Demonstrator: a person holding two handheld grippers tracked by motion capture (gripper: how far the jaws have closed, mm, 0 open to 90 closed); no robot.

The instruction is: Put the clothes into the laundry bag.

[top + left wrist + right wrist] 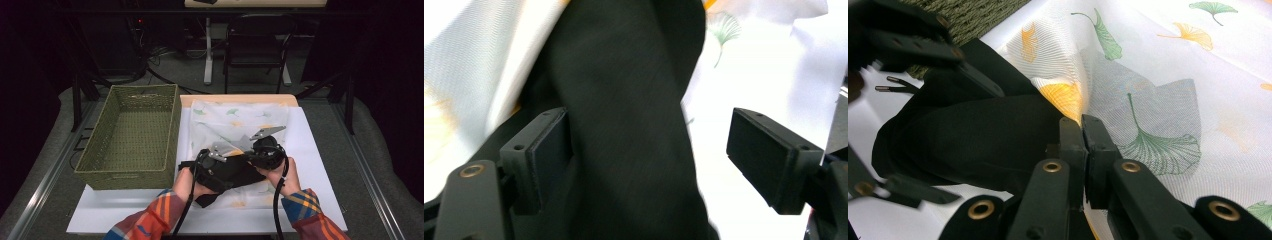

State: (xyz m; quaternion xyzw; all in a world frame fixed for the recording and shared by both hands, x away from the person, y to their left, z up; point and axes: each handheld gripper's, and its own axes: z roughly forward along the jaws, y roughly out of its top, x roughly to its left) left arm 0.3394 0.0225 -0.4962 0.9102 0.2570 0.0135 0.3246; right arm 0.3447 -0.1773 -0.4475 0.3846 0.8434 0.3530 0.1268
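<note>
The right tool [1082,131] pinches the black cloth's [973,140] edge; the left tool [649,155] stands open around it, folding unfinished, basket [102,150] empty.

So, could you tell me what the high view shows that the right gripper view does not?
High view: the whole woven basket, a chair at the back, and the person's plaid sleeves. Right gripper view: the right gripper with its jaws shut at the raised fold of the leaf-print cloth, the ginkgo leaves clear up close. Both: the black garment lying on that cloth.
</note>
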